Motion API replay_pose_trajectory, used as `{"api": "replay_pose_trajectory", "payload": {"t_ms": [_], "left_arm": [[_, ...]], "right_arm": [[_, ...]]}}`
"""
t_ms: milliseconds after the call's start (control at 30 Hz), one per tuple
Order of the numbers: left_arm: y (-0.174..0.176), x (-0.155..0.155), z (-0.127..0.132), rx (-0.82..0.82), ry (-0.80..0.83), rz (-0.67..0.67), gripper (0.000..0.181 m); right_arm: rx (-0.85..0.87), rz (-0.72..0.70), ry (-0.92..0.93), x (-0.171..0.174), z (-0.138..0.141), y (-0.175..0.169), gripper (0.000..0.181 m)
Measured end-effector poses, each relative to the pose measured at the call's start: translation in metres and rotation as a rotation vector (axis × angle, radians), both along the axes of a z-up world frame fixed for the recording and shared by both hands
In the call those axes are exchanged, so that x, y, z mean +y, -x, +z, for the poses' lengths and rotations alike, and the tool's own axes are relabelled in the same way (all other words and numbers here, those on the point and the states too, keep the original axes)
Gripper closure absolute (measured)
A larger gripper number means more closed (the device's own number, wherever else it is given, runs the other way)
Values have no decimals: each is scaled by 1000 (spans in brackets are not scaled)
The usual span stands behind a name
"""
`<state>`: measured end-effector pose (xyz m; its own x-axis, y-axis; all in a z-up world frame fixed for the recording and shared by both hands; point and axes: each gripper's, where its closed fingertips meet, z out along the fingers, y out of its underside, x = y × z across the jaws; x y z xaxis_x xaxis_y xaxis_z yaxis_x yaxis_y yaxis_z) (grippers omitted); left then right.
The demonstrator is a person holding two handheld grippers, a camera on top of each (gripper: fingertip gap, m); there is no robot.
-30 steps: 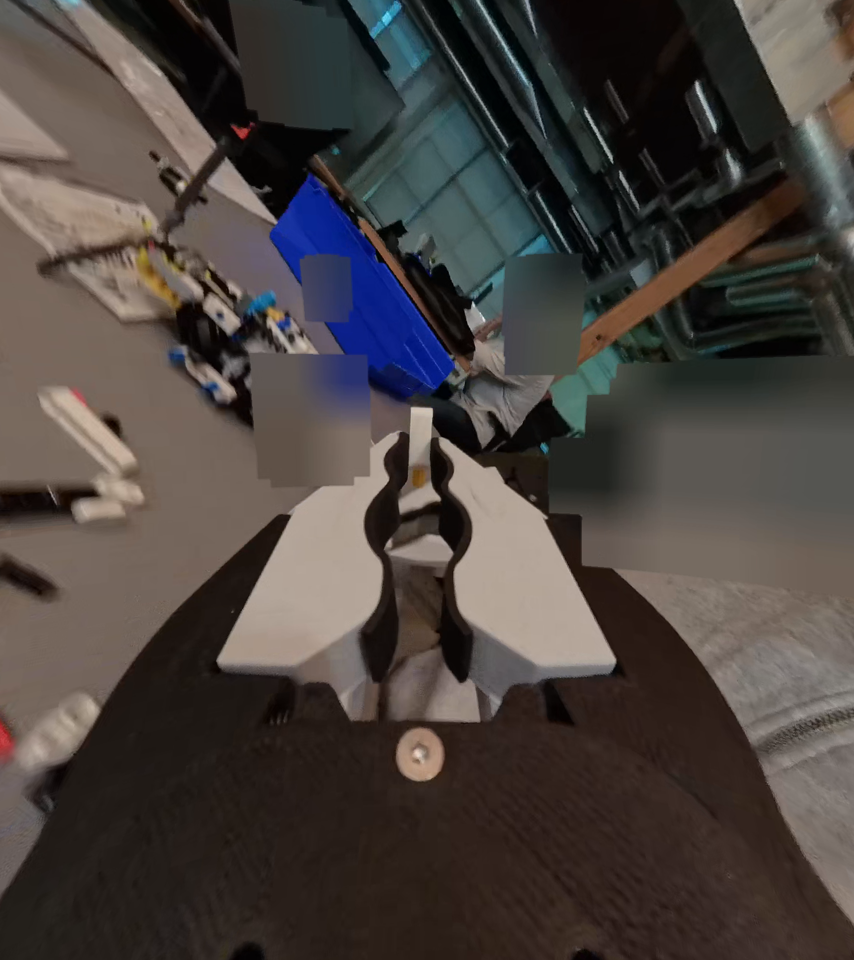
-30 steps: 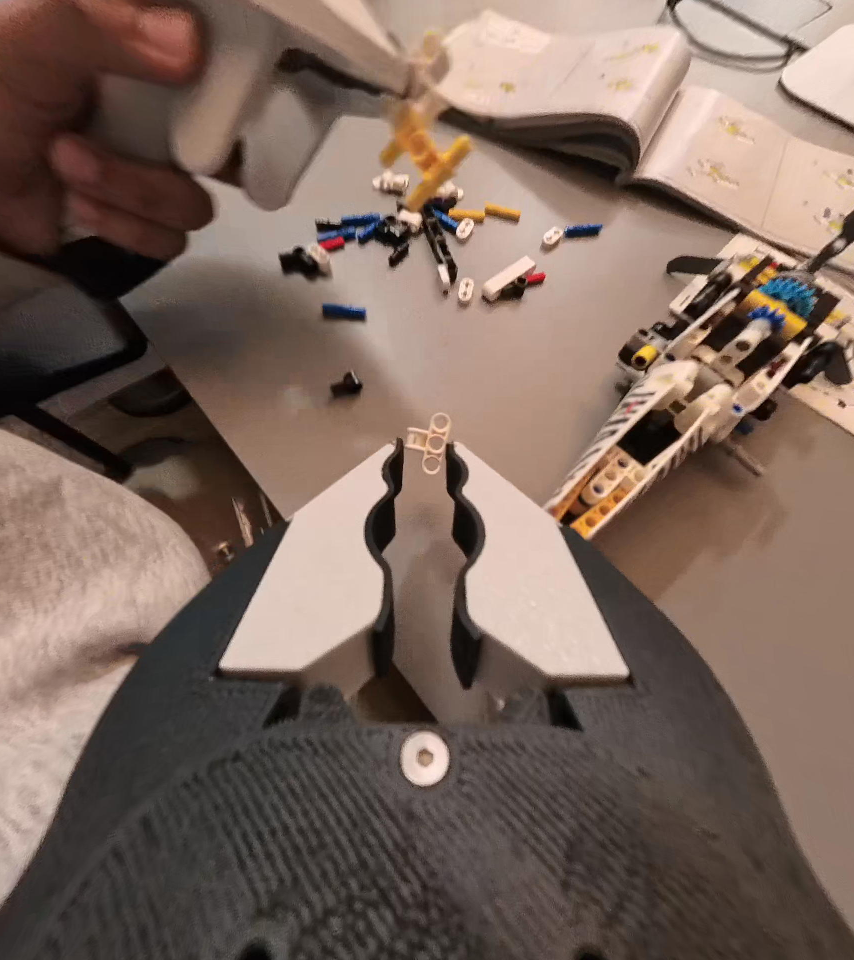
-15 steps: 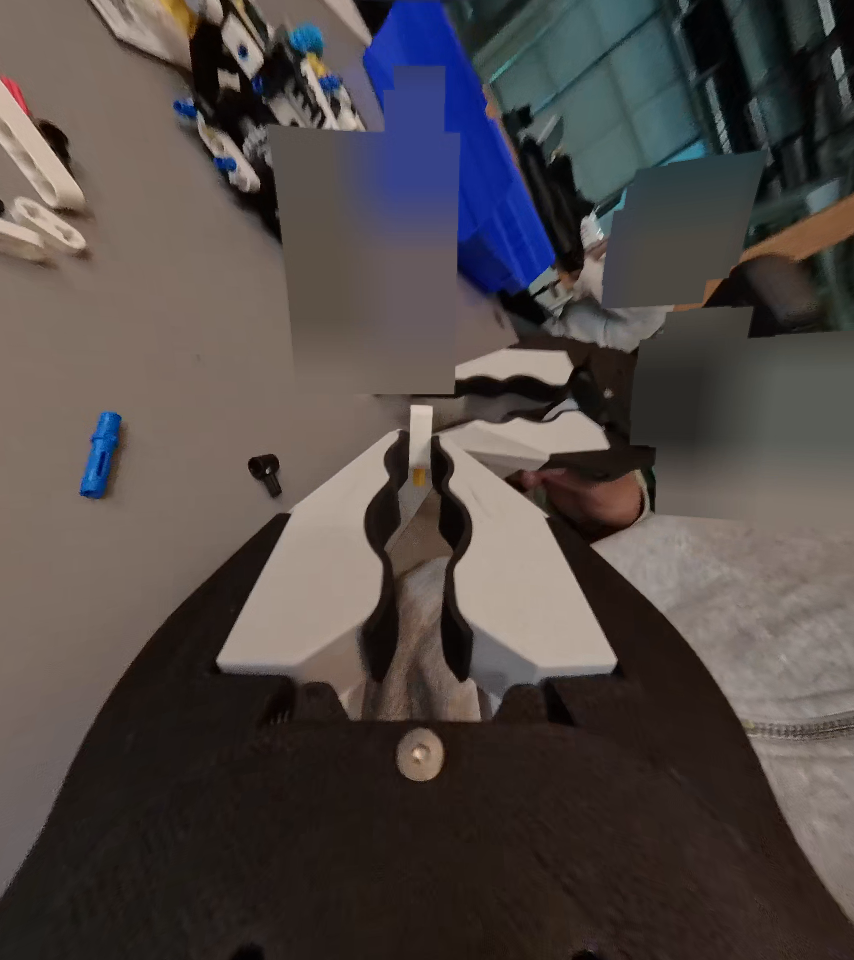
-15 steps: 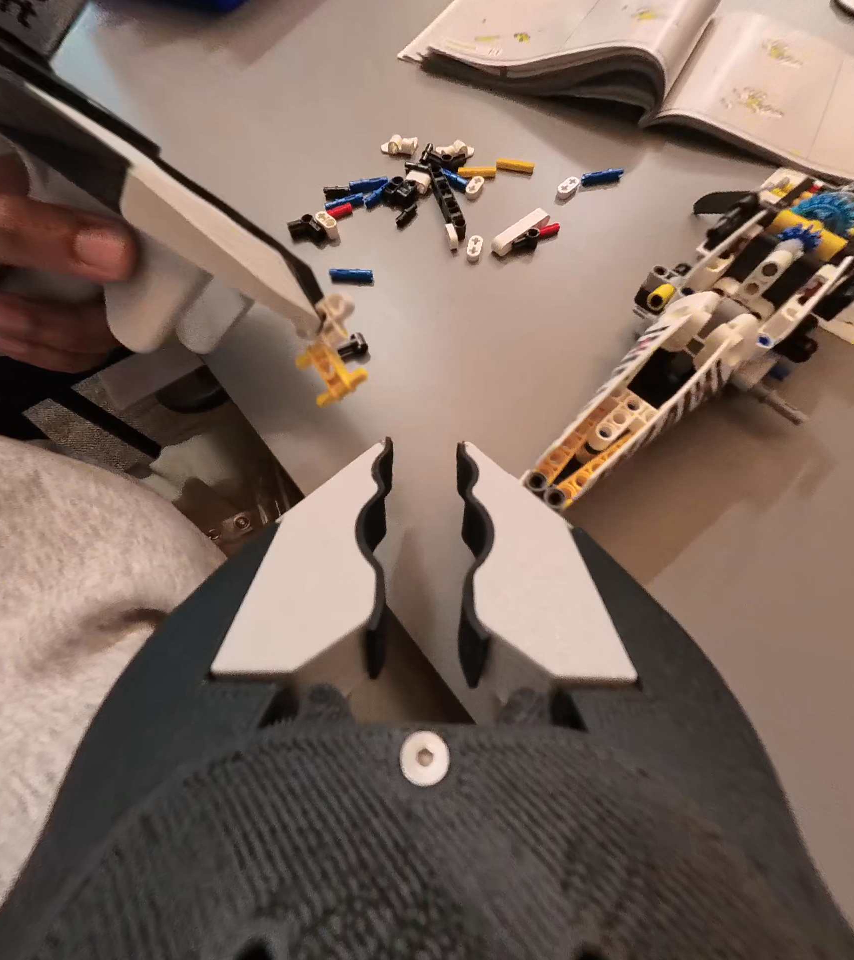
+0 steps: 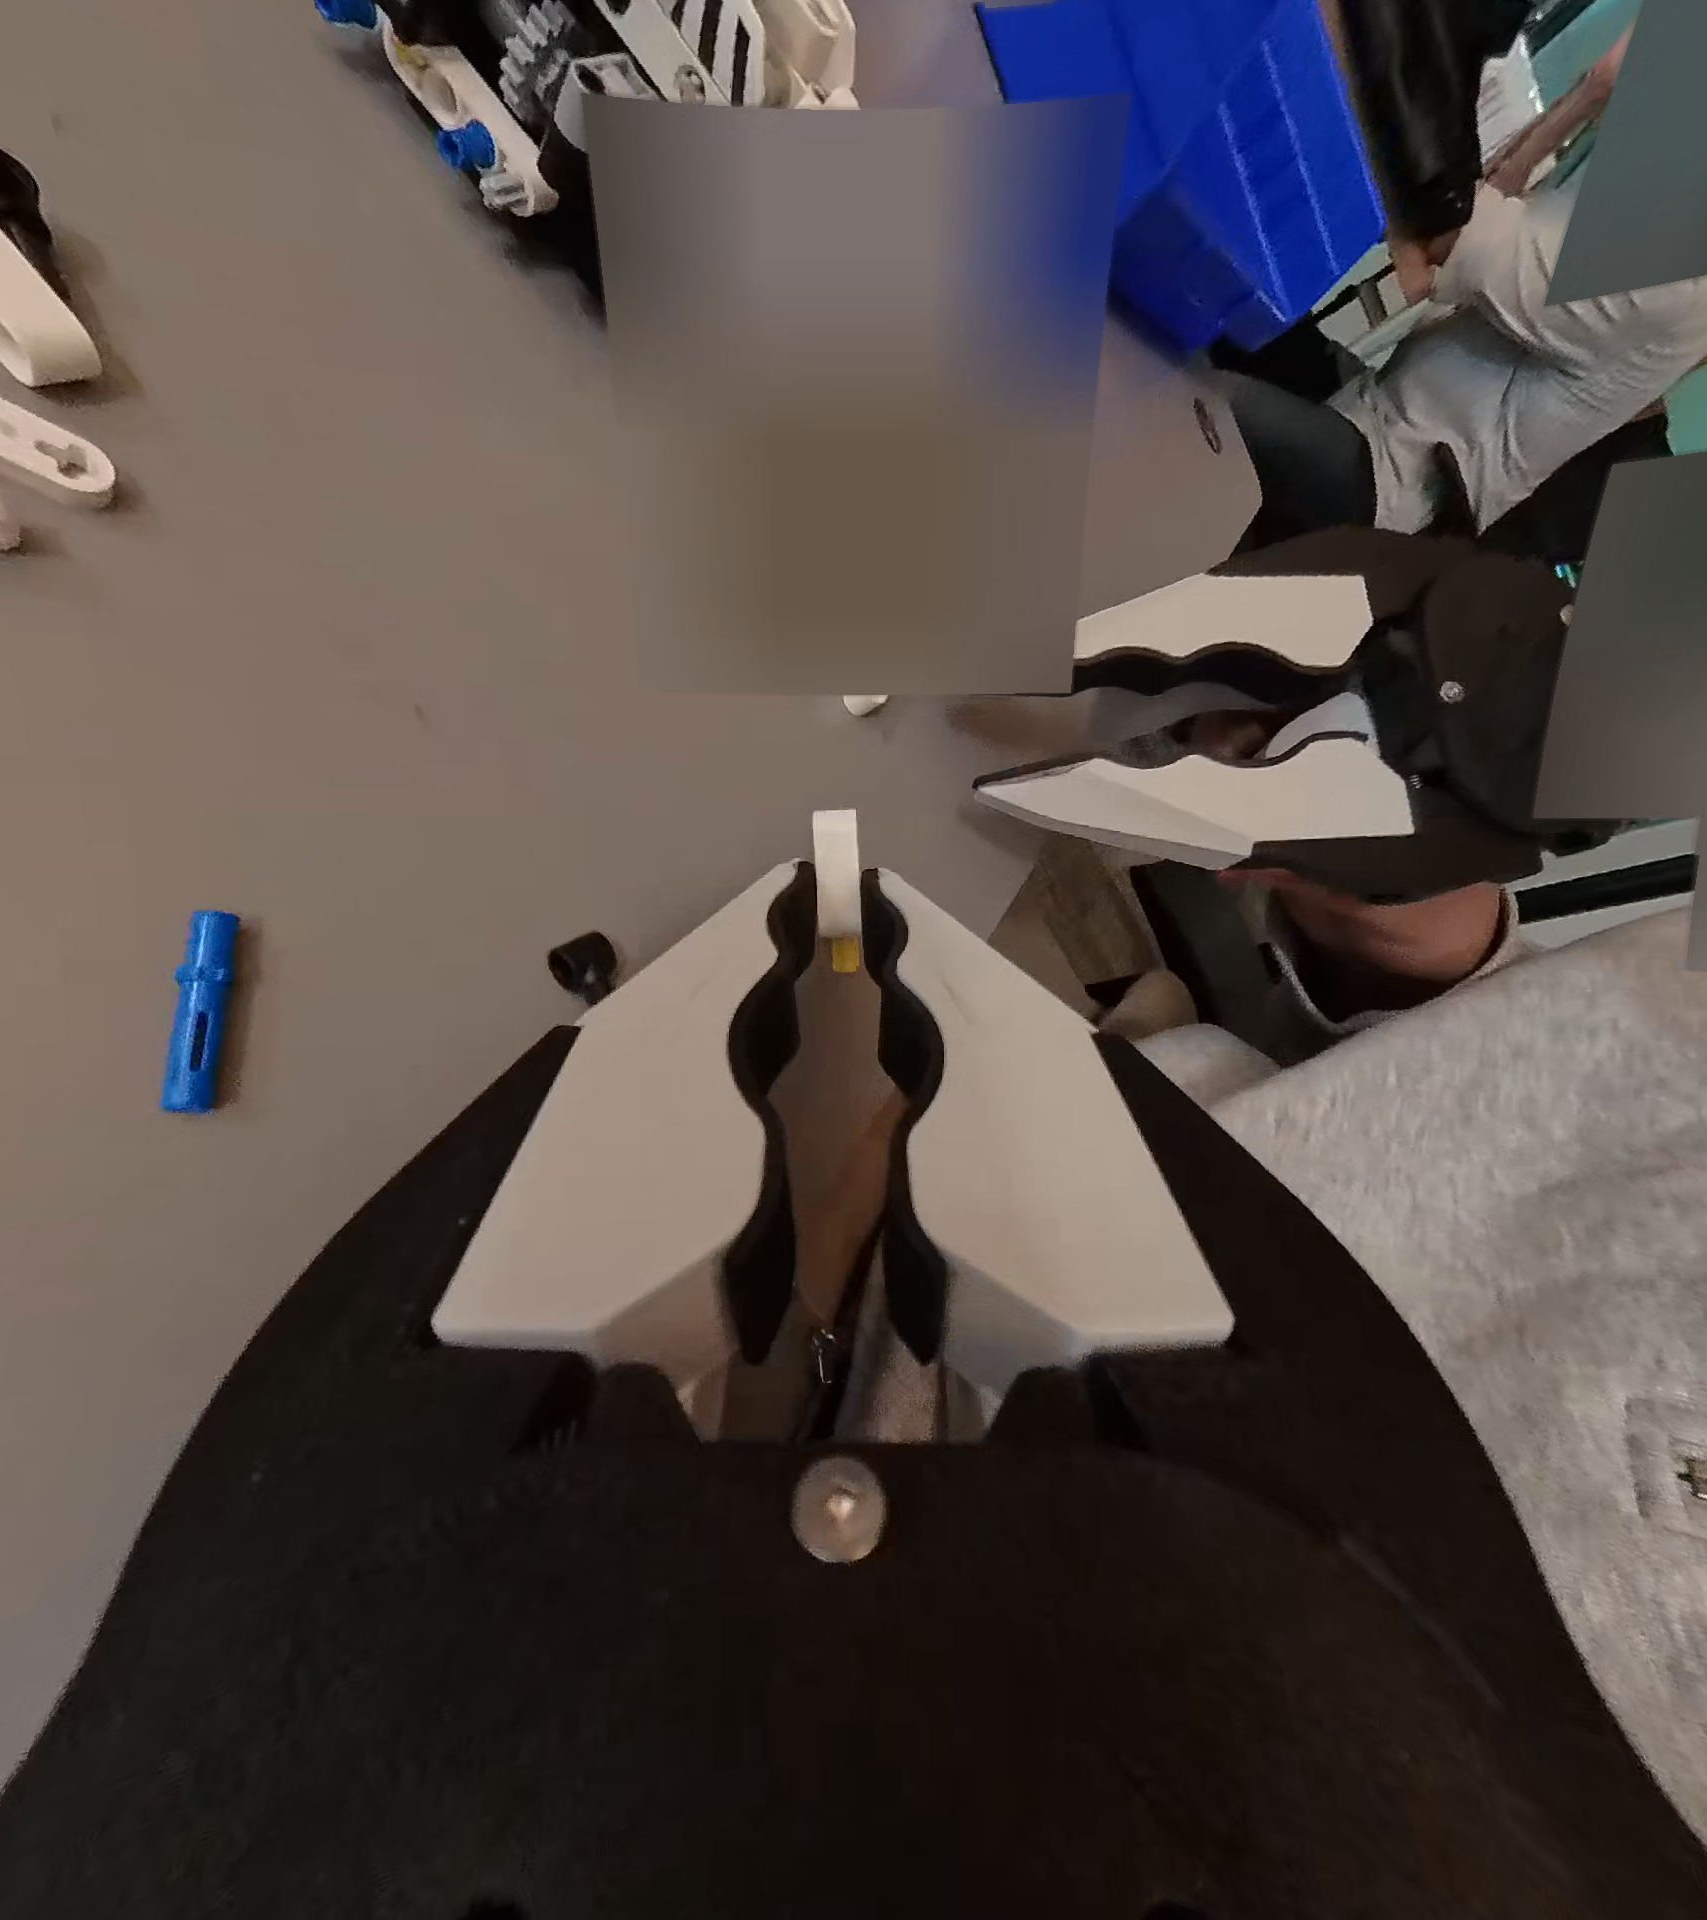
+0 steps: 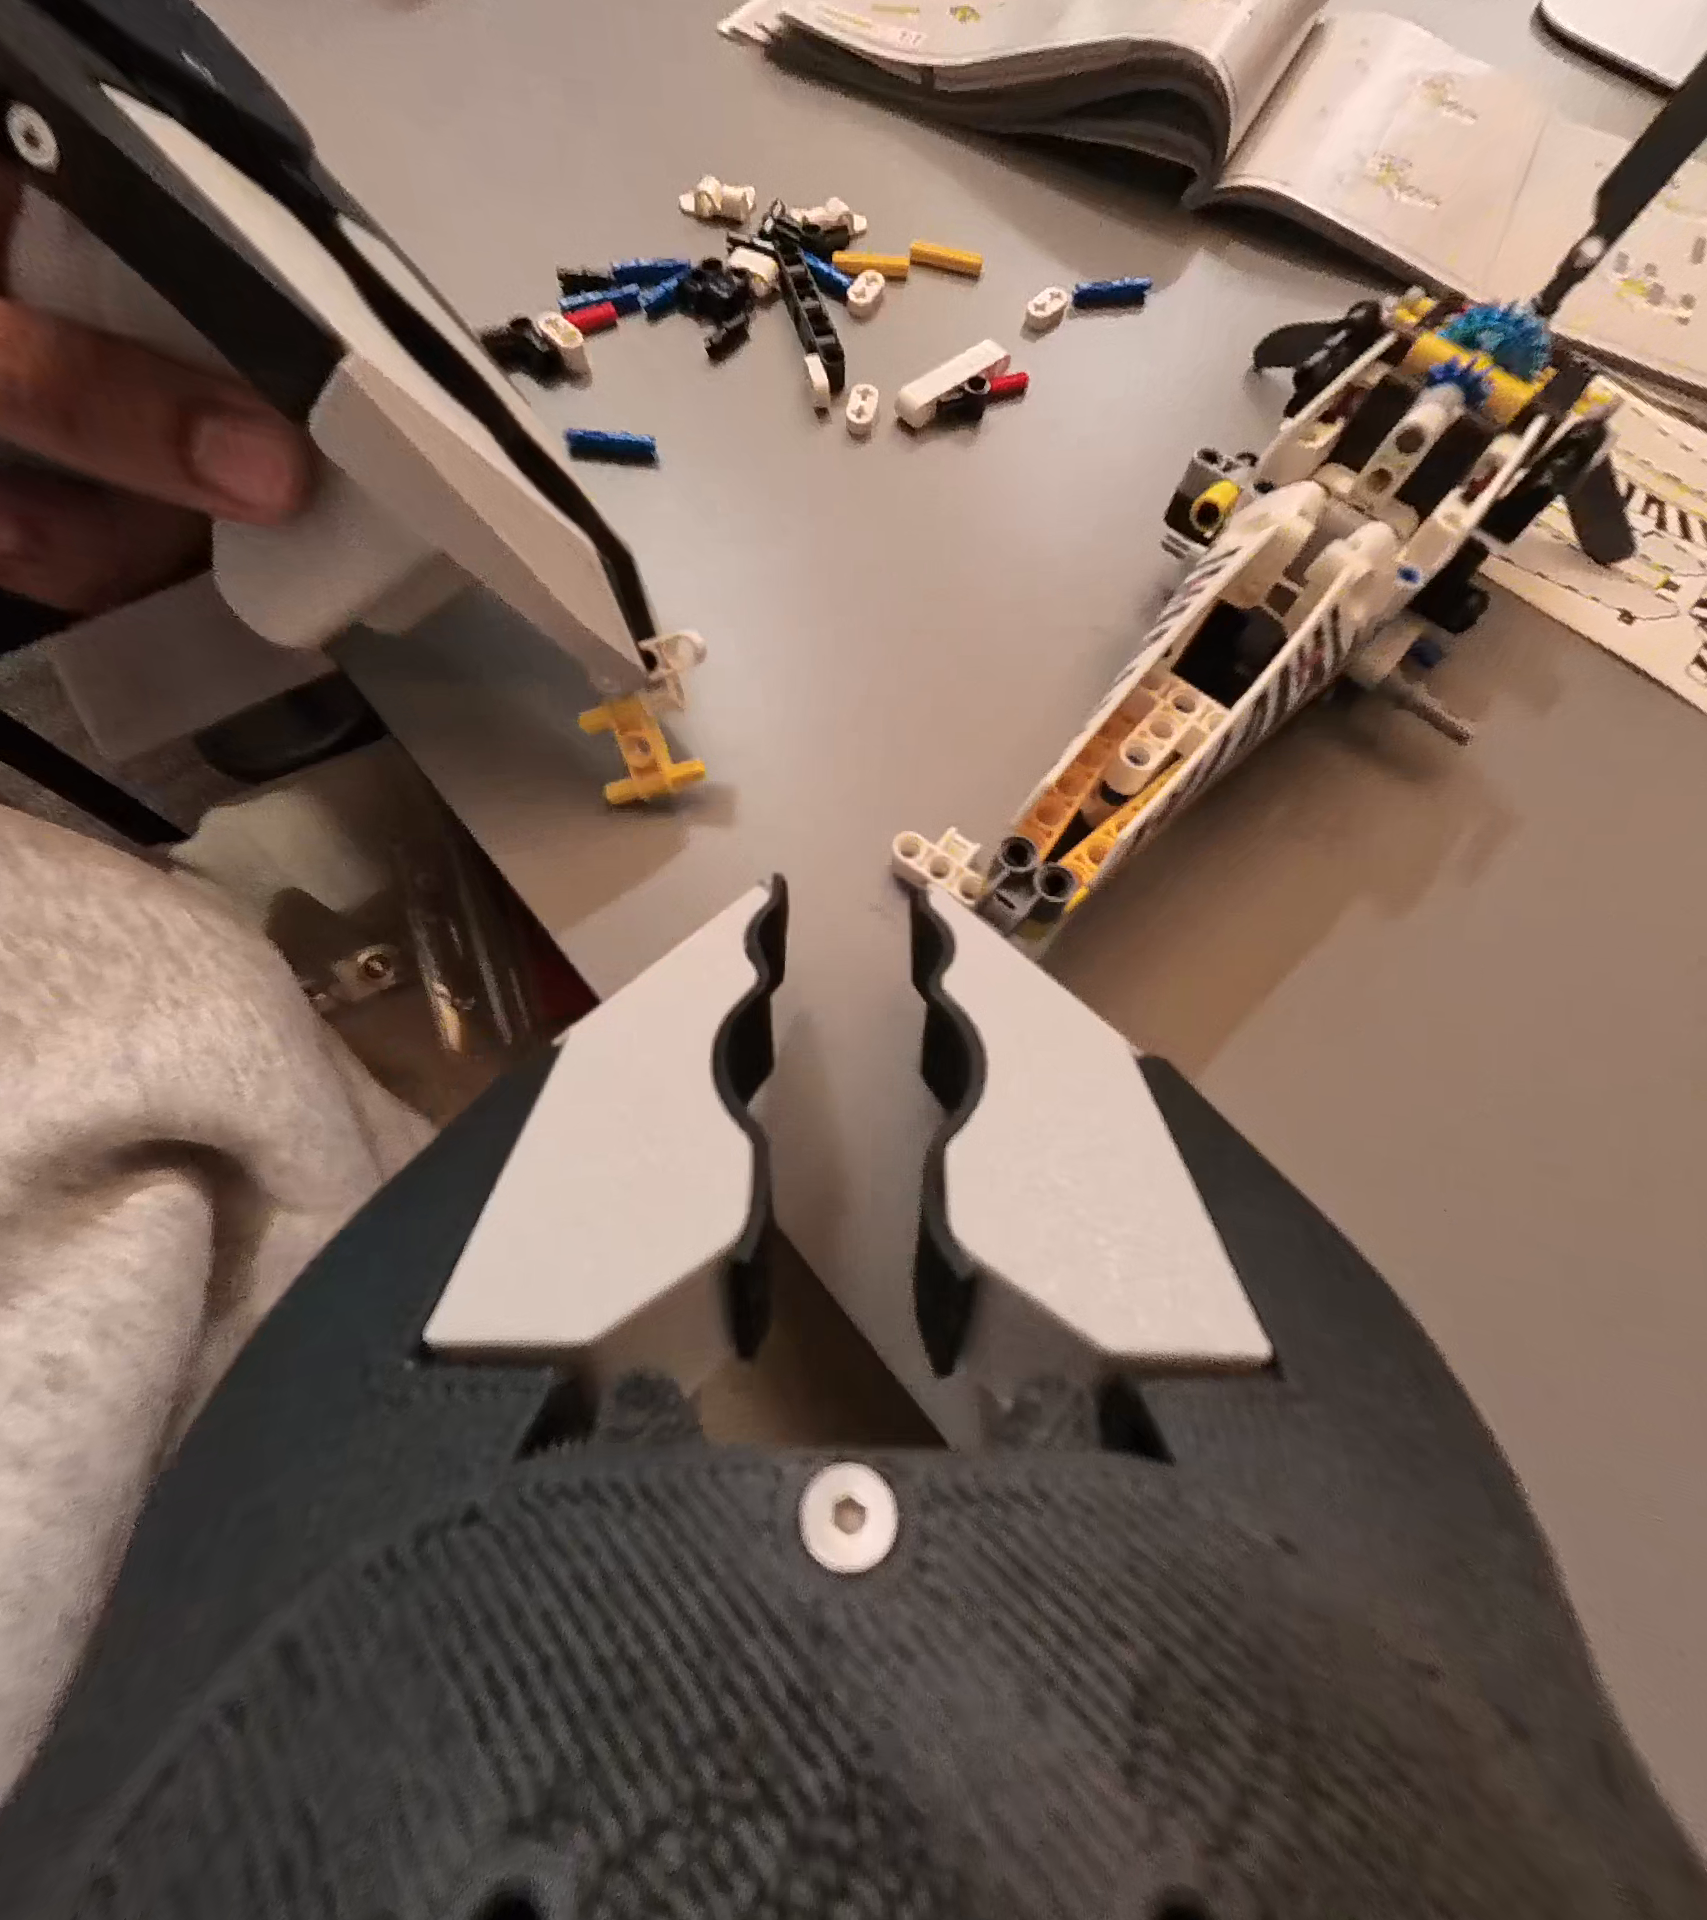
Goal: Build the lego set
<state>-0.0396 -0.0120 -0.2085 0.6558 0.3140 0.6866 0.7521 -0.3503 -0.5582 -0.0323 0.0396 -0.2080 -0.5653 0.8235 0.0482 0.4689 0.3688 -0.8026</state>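
Grippers compared with half a second ago: the left gripper [image 6: 657, 665] has dropped toward the table's near edge, still clamped on a white connector [image 5: 836, 871] carrying a yellow cross-piece [image 6: 643, 750]. The right gripper [image 6: 847, 904] hovers with jaws apart, empty, beside a small white piece [image 6: 935, 855] touching the model's [image 6: 1327, 582] nose. Loose parts [image 6: 787, 286] lie toward the table's far edge.
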Motion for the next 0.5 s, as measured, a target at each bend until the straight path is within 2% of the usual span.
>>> {"api": "replay_pose_trajectory", "payload": {"t_ms": [133,300,400,500], "left_arm": [[4,-2,-10,-3,51,14,168],[12,-5,-10,26,70,39,158],[15,-8,-3,54,52,33,152],[10,-11,7,112,14,-36,147]], "right_arm": [[-3,-37,-23,9,-7,4,160],[-1,-86,-5,16,-13,11,155],[-7,-93,2,17,-14,11,151],[1,-114,-8,17,-15,11,142]]}}
